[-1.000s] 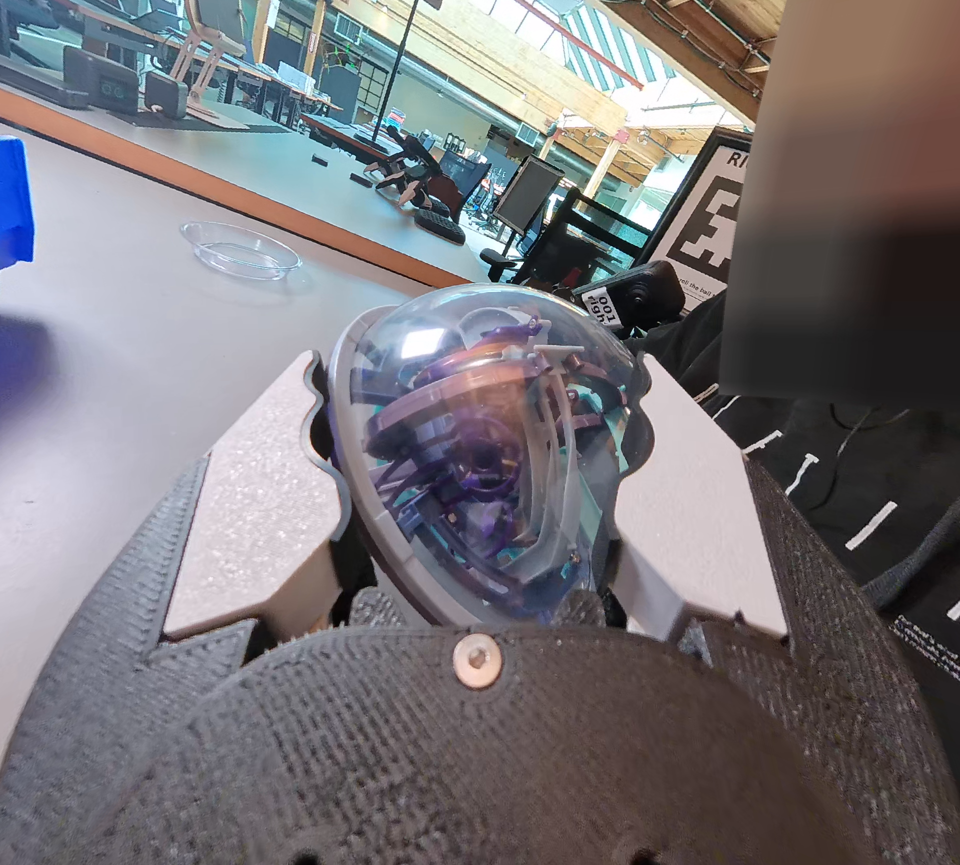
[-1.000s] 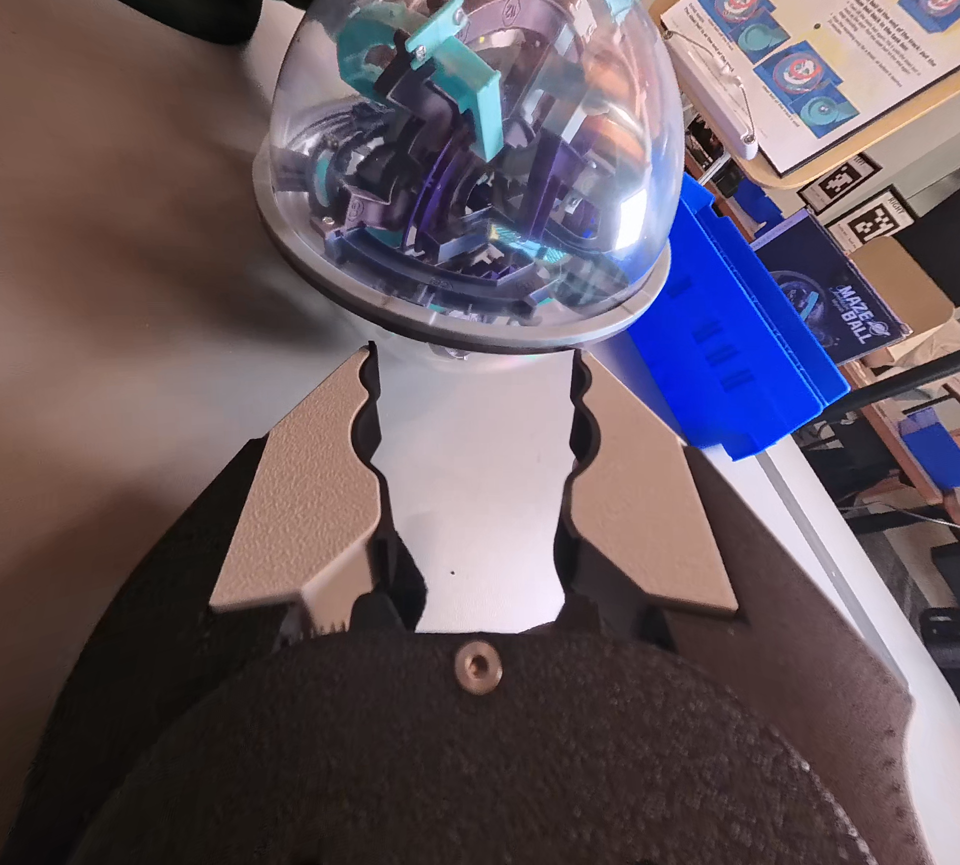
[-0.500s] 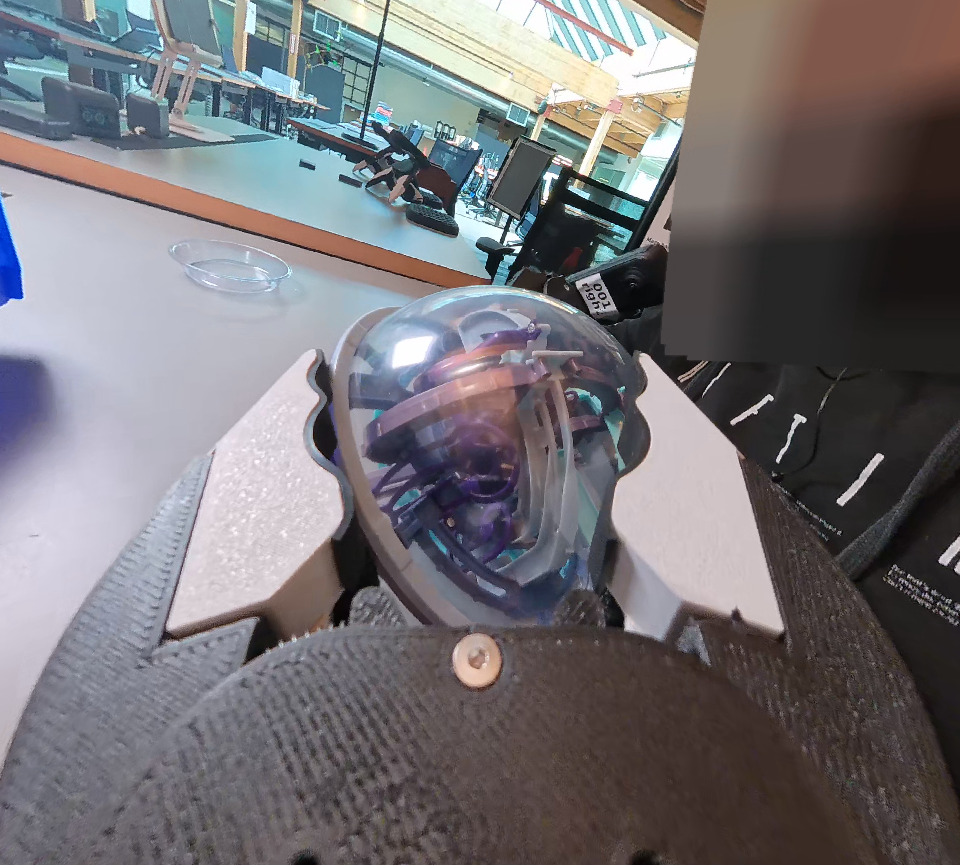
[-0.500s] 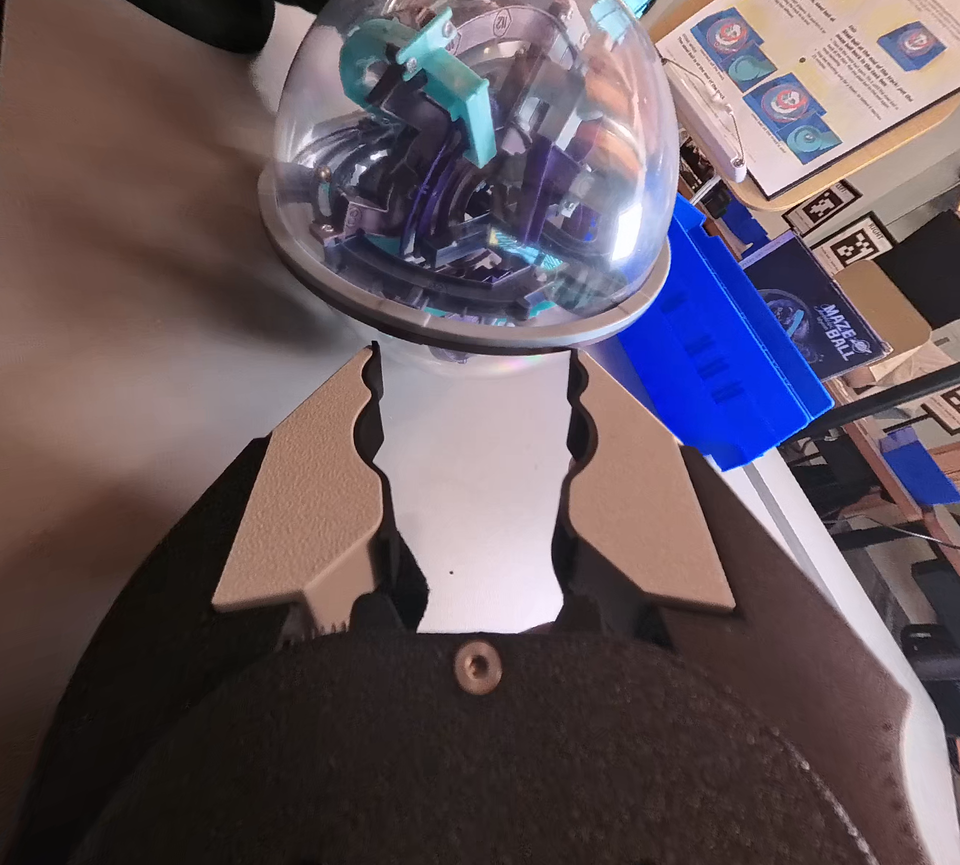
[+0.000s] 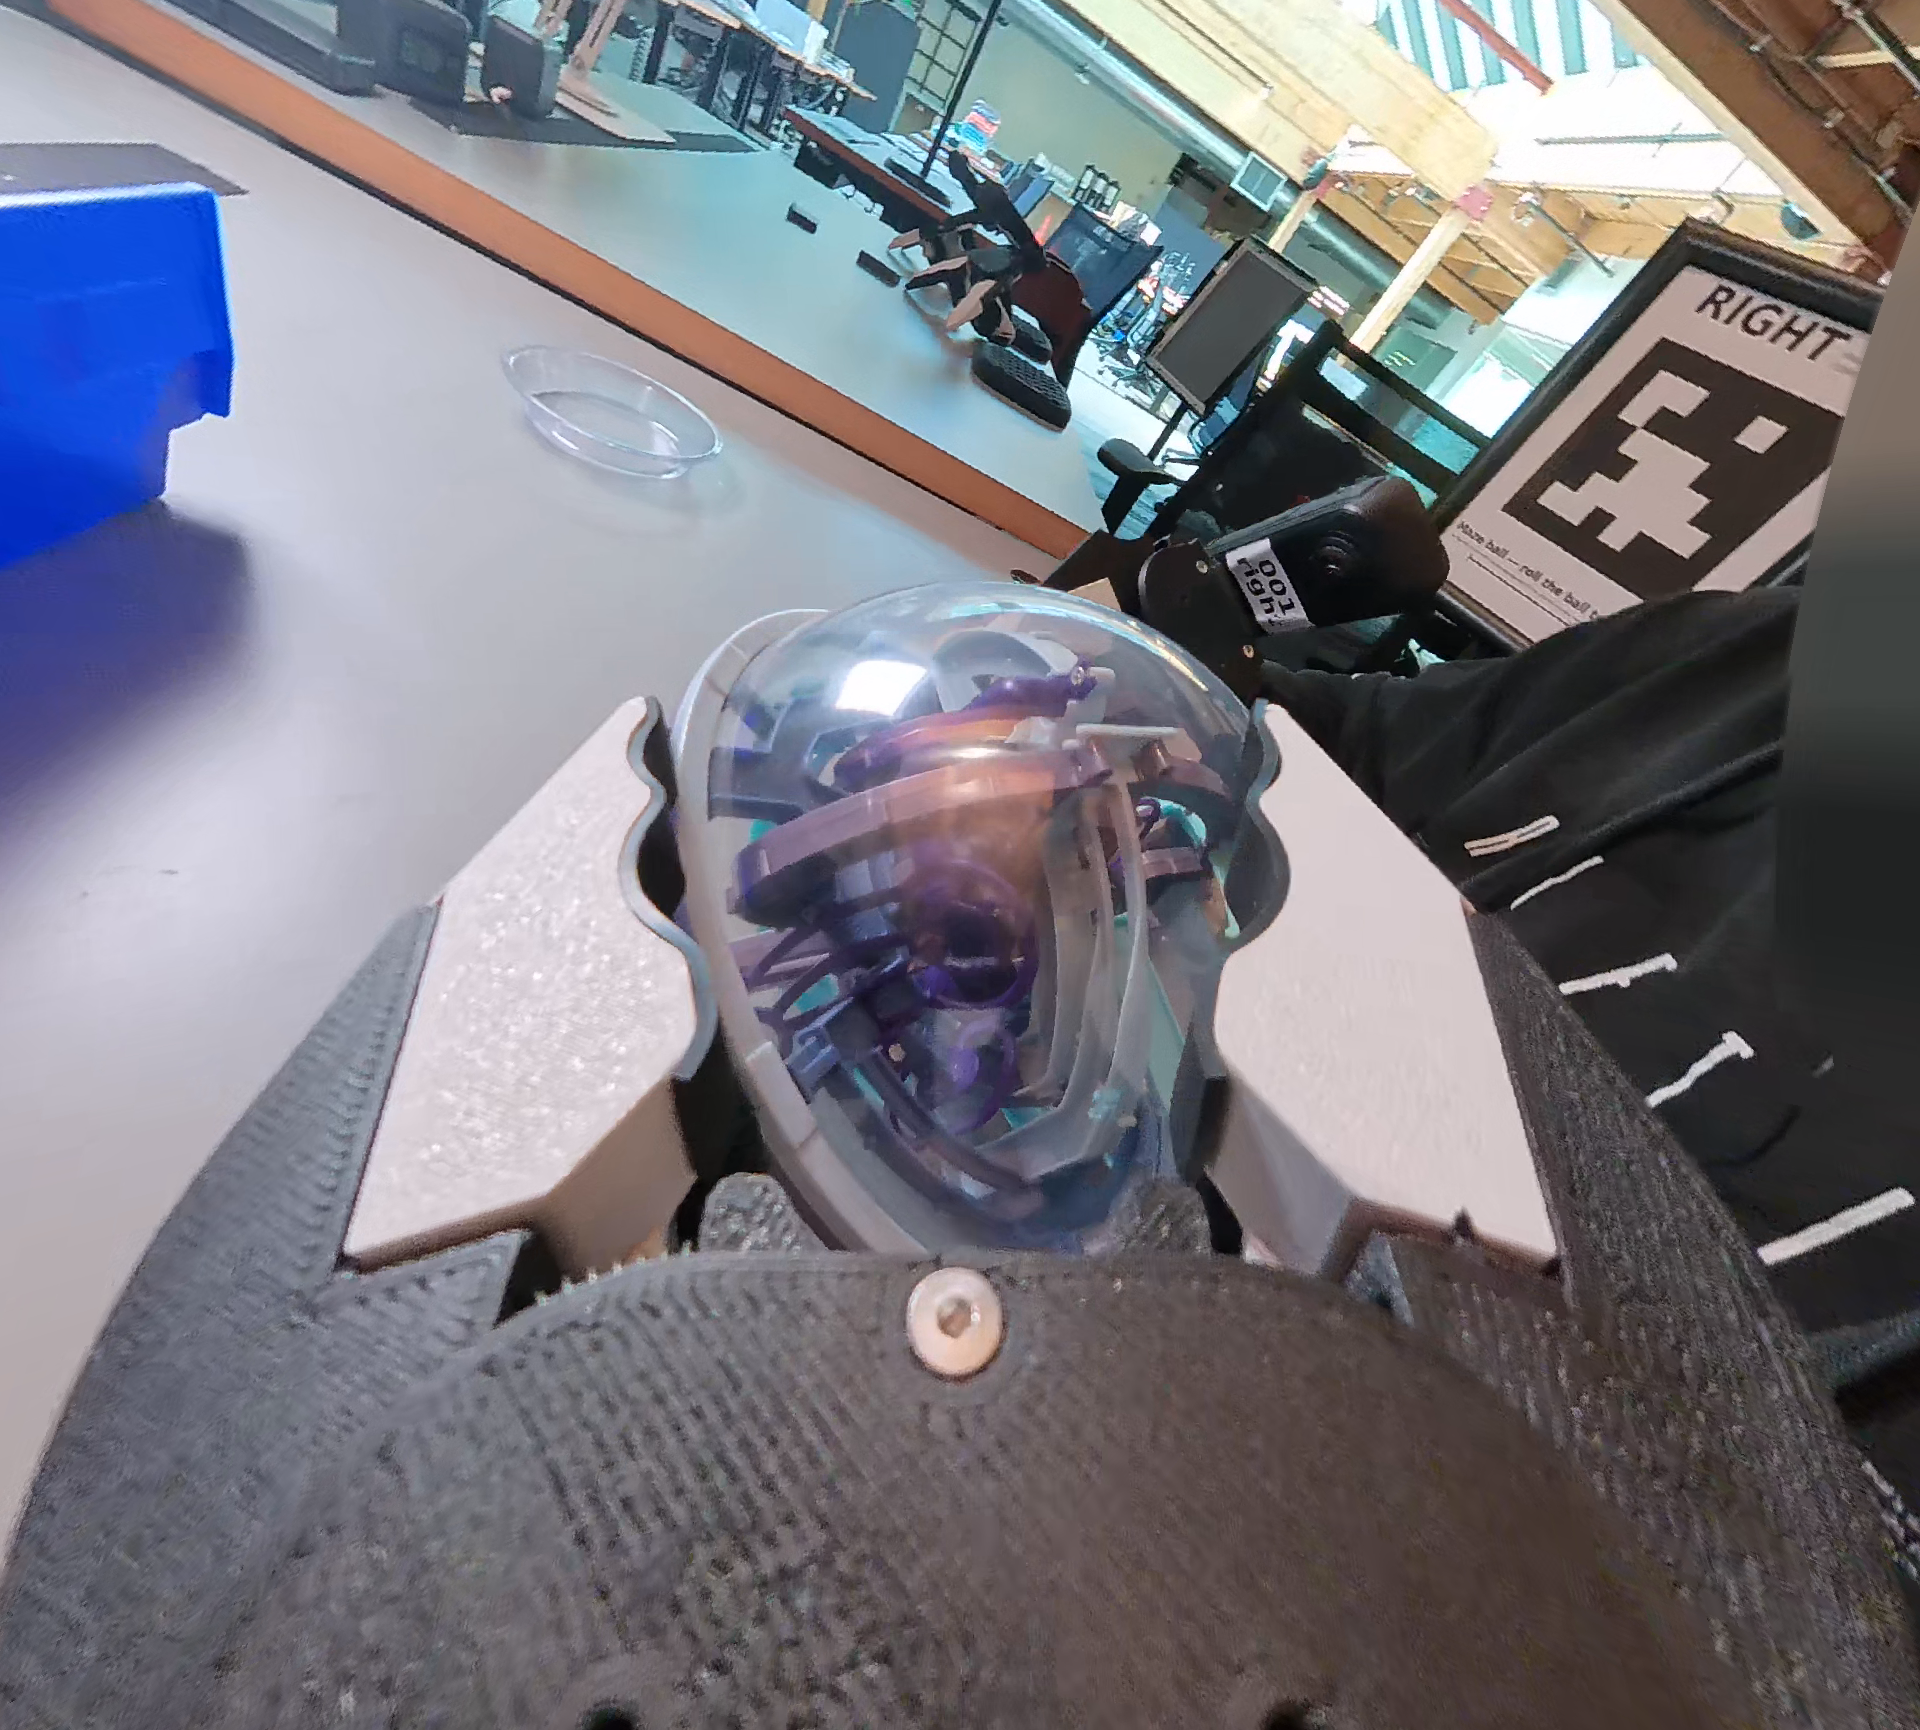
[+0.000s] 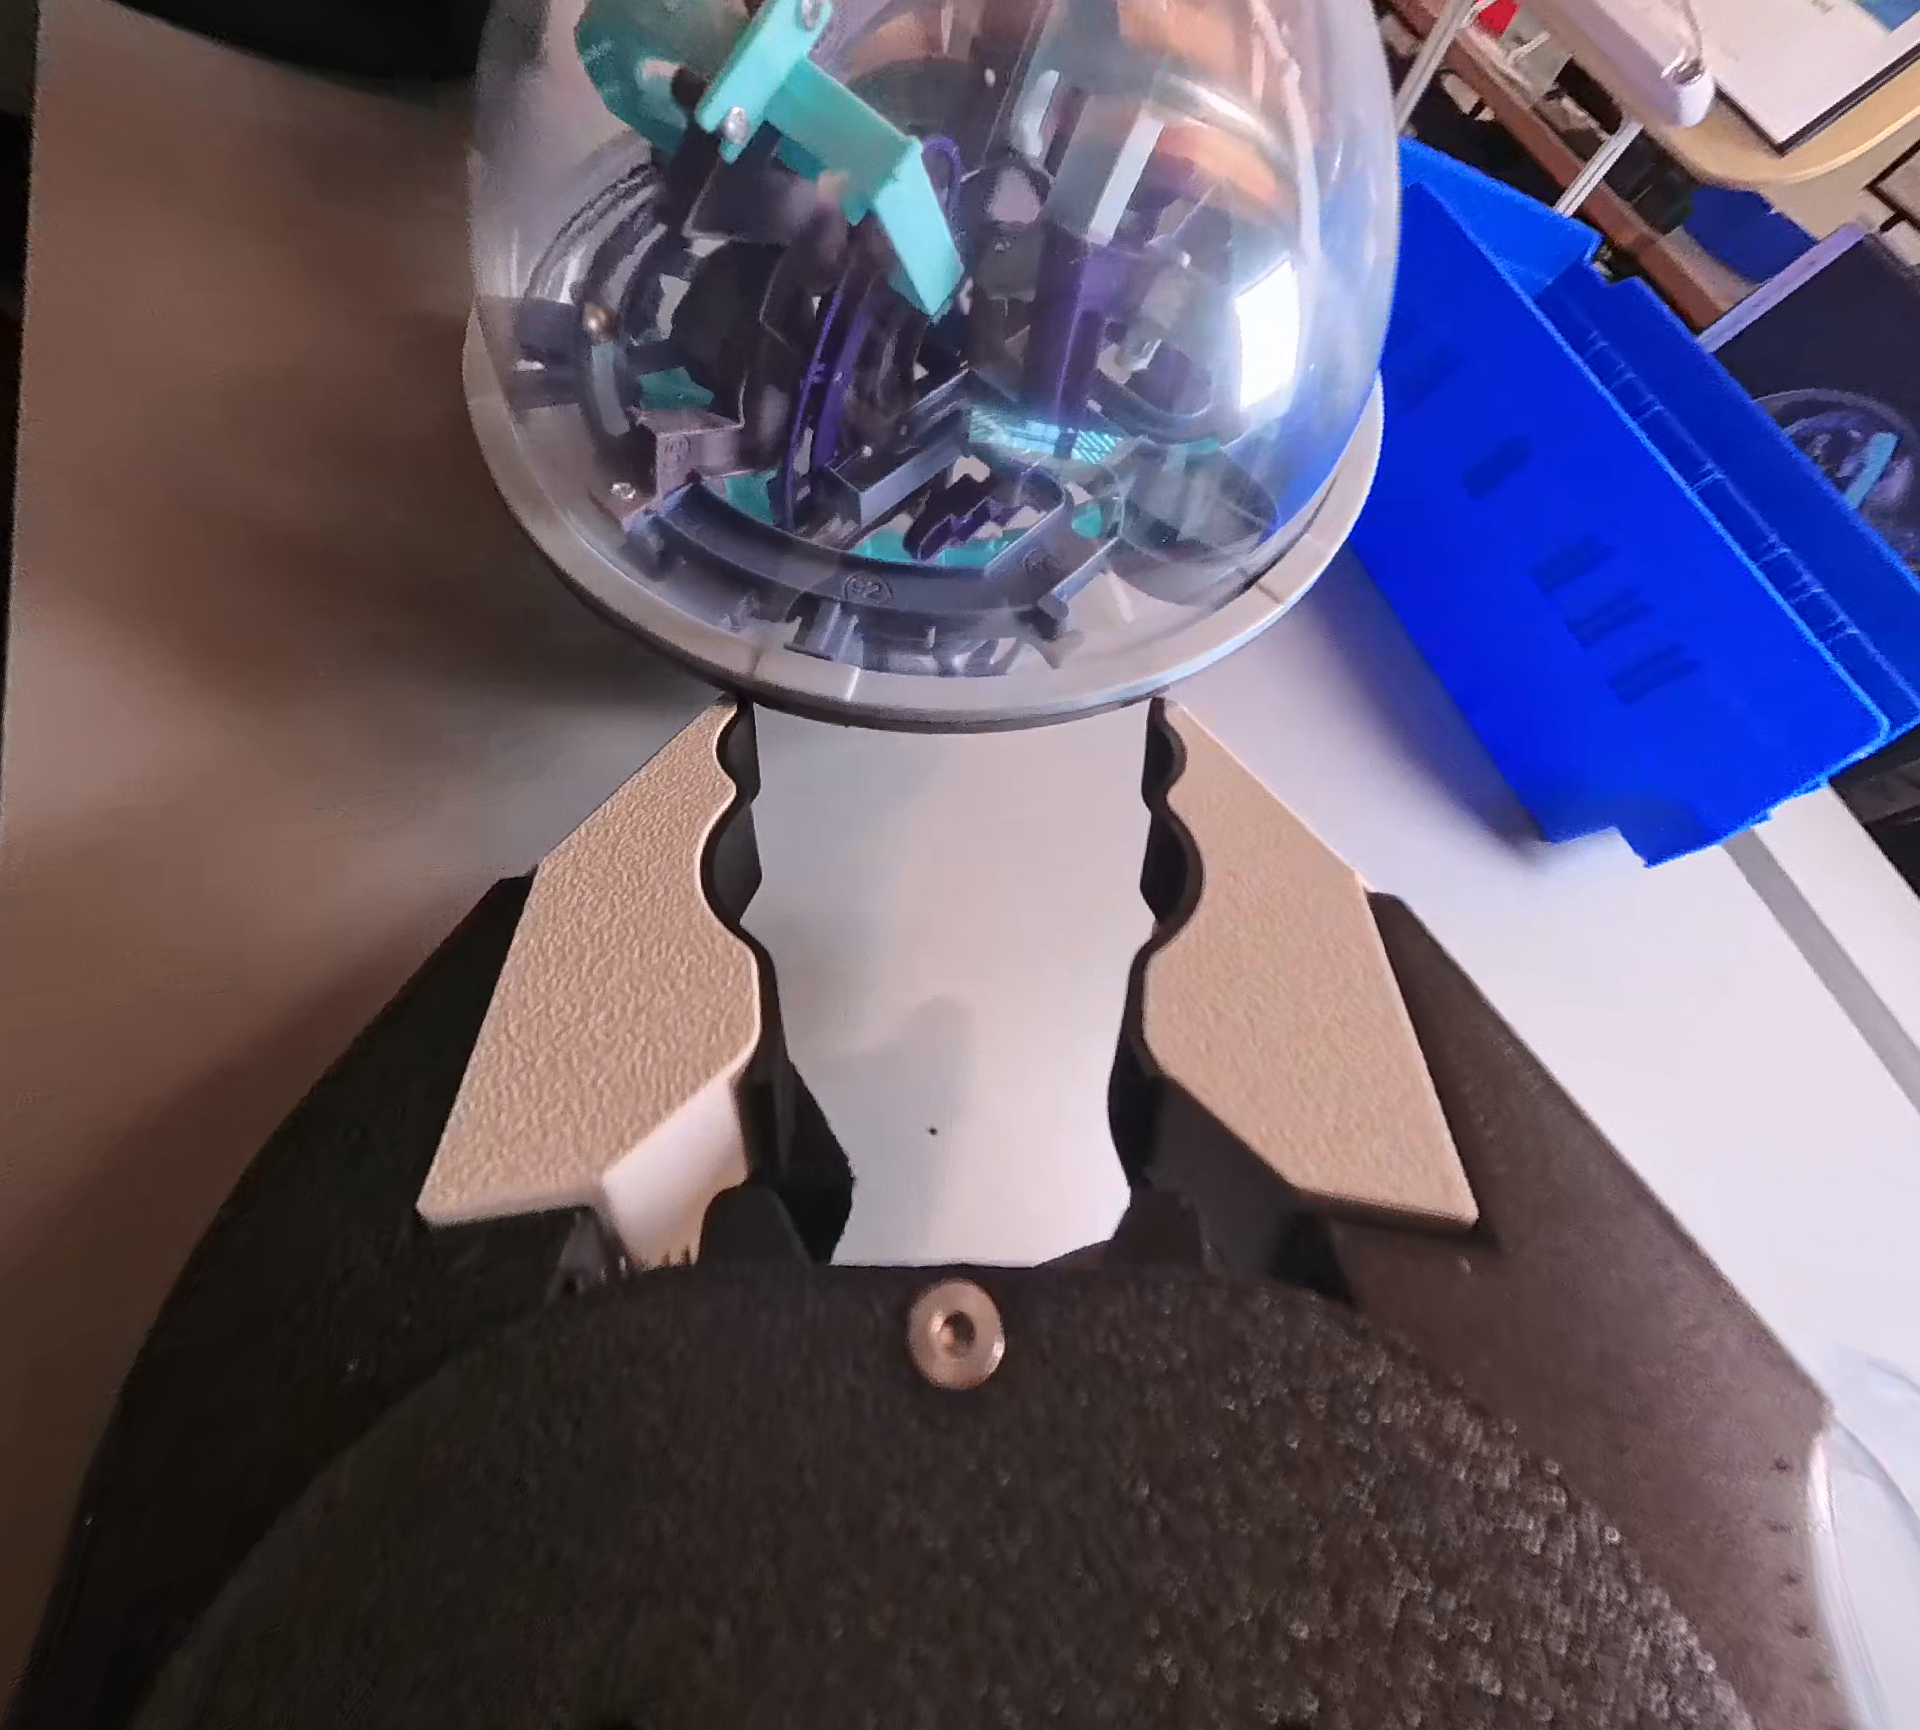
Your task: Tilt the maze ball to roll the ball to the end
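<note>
The maze ball (image 5: 966, 901) is a clear dome with a grey rim and purple, teal and grey tracks inside. My left gripper (image 5: 954, 724) is shut on it and holds it tilted above the grey table (image 5: 364, 641). In the right wrist view the maze ball (image 6: 935, 278) fills the top, and a small metal ball (image 6: 594, 319) sits on a track at its left edge. My right gripper (image 6: 945, 724) is open, its fingertips just under the grey rim; I cannot tell whether they touch it. The right gripper's body (image 5: 1299, 579) shows behind the ball.
A blue bin (image 5: 94, 330) stands on the table at the left; it also shows in the right wrist view (image 6: 1621, 558) beside the ball. A clear dish (image 5: 608, 413) lies farther back. A person's black sleeve (image 5: 1558, 797) and a marker board (image 5: 1662, 454) are at the right.
The left gripper has turned with the ball, bringing the blue bin into its view. In the right wrist view the ball has grown larger and nearer. Both gripper states are unchanged.
</note>
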### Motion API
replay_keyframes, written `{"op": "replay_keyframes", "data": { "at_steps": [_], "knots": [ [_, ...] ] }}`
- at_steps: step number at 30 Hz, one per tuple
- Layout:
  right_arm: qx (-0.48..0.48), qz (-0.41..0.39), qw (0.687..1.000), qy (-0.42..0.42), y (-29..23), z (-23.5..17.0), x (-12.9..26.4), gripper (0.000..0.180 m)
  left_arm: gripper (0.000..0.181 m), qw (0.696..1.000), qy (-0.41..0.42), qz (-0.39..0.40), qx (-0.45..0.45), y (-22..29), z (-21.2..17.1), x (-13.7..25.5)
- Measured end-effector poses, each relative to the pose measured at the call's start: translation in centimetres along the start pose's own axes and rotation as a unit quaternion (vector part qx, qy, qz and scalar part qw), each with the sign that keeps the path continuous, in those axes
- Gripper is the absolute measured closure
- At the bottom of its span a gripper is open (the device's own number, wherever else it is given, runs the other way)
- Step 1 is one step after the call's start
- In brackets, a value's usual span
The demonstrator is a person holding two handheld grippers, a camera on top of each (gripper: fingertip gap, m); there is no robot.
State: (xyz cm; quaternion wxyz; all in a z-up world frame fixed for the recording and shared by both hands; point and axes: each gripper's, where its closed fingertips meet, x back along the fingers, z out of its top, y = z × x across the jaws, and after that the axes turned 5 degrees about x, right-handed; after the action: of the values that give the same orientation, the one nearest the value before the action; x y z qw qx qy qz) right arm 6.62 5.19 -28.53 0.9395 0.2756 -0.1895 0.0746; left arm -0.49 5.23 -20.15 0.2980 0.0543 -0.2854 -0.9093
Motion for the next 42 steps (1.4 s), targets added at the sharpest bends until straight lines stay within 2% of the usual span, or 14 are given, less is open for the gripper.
{"op": "replay_keyframes", "data": {
  "at_steps": [8, 20, 42],
  "knots": [
    [0.003, 0.002, 1.0, -0.021, 0.0, -0.4, -0.4, 0.104, 0.073, 0.999, -0.01, 0.043, -0.004, 0.1, -0.1, -0.2],
    [-0.051, 0.127, 0.99, -0.032, -1.1, -0.7, -1.2, 0.105, 0.073, 0.993, -0.034, 0.089, 0.065, -0.5, -0.4, -0.1],
    [-0.066, 0.138, 0.988, -0.015, -0.9, -0.3, -1.3, 0.106, 0.072, 0.995, 0.002, 0.048, 0.086, -1.0, -0.3, 0.8]
  ]
}}
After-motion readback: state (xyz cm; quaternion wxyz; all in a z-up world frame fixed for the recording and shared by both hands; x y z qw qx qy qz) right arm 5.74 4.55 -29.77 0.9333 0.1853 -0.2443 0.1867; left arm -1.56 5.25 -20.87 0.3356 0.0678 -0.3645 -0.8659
